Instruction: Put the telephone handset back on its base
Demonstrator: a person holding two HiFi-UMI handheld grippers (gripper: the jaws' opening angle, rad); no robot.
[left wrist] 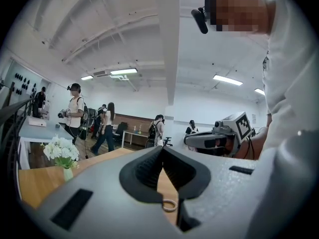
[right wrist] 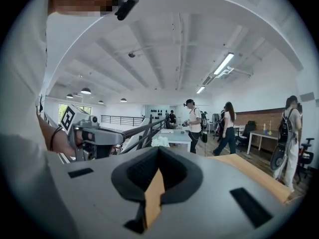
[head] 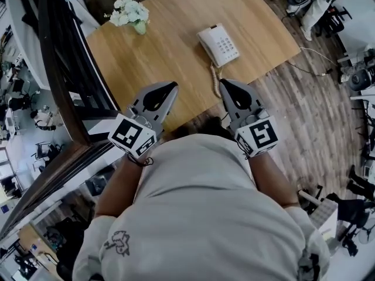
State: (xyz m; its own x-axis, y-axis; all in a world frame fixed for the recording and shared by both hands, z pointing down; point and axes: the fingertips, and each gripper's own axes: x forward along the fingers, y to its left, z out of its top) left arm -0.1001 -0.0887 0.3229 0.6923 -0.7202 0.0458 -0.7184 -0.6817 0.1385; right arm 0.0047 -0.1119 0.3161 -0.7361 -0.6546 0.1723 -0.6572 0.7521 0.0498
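Handset: the white plastic telephone handset [head: 207, 45] lies along the left side of the white push-button telephone base [head: 225, 44], seated on it as far as the head view shows.

Telephone place: it sits on the pale wooden counter [head: 170, 51], toward the far right part, turned at an angle, with its keypad facing up.

Cord: a white coiled cord [head: 215, 79] runs from the near end of the telephone toward the counter's near edge.

Left gripper: I hold my grey left gripper [head: 173, 86] close to my body, above the counter's near edge and well apart from the telephone. Its jaws are pressed together at the tips, with nothing between the dark pads.

Right gripper: my grey right gripper [head: 223, 82] is level with the left one, the two side by side and apart. Its jaws are pressed together too, and nothing is pinched. In the head view its tip shows just beside the lower end of the cord; I cannot tell whether it touches.

Flowers: white flowers in a small green vase [head: 131, 13] stand at the counter's far left corner, well apart from the telephone.

Room: several people [left wrist: 75, 114] stand and walk behind the counter, and a dark wooden floor [head: 304, 116] lies to my right.
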